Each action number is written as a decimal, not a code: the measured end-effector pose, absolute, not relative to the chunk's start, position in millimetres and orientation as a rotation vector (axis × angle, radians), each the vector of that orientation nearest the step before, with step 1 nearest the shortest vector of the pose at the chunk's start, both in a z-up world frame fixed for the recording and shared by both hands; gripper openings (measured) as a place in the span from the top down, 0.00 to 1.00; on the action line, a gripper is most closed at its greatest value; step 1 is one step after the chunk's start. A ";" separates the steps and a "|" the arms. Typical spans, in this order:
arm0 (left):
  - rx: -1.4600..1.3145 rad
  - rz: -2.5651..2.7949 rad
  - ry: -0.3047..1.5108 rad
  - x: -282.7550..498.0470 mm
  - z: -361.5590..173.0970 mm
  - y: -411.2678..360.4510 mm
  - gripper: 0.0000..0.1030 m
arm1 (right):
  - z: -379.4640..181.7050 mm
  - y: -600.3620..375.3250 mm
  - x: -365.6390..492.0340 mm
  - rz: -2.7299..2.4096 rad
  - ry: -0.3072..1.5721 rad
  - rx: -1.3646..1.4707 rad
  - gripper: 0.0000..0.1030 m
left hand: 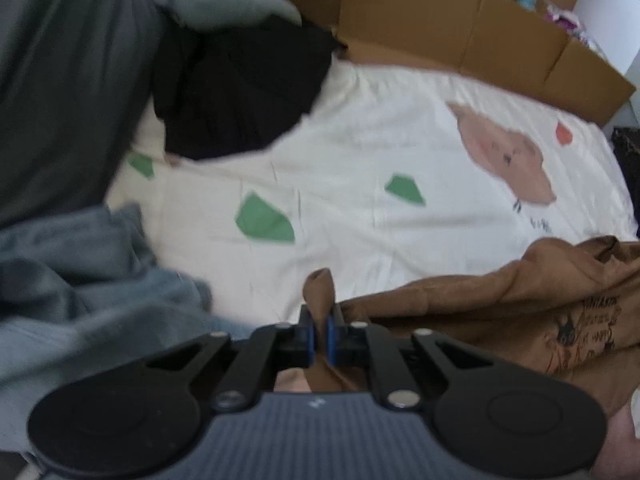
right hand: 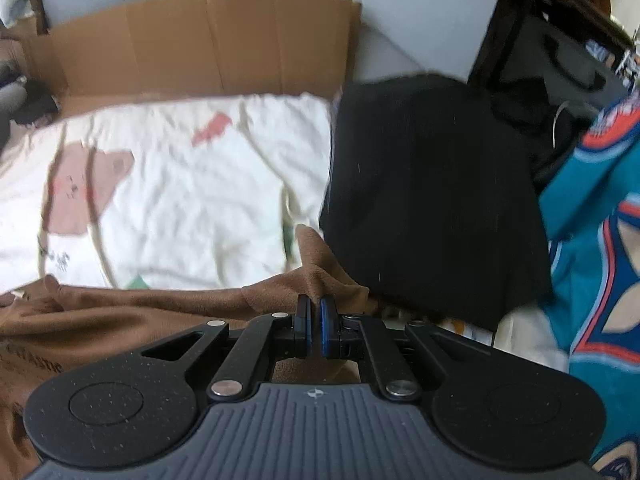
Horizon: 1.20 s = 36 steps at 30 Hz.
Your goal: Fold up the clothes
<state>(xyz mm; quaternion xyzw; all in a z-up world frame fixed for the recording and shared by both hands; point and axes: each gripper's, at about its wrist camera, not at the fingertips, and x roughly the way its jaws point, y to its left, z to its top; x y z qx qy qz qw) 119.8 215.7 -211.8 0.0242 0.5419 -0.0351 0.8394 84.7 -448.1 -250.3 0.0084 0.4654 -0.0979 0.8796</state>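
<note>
The left gripper (left hand: 319, 330) and right gripper (right hand: 314, 326) each have their jaws clenched on a pinch of the brown shirt (left hand: 520, 304), which hangs stretched between them, left to right, above the near edge of the bed sheet (left hand: 360, 152).

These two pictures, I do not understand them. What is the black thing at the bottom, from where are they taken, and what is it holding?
Each picture comes from a camera on a hand-held gripper, looking along its two fingers. The person holds one in each hand. The left gripper and the right gripper are both shut on the same brown shirt. Under it lies a white printed sheet. Around it lie a black garment, a teal jersey and blue-grey clothes. Cardboard stands behind.
</note>
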 end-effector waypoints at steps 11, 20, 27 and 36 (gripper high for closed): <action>0.007 -0.050 1.181 112.1 -253.5 228.4 0.94 | -264.7 -449.0 100.4 -0.223 0.954 0.062 0.98; -0.027 -0.045 1.314 82.7 -326.5 225.8 0.93 | -337.0 -448.1 83.2 -0.255 1.109 0.068 0.97; -0.043 -0.050 1.383 66.0 -348.5 221.2 0.89 | -358.2 -446.2 76.1 -0.240 1.205 0.081 0.96; -0.012 -0.079 1.353 66.8 -304.6 227.3 0.85 | -328.0 -450.8 75.7 -0.216 1.217 0.068 0.93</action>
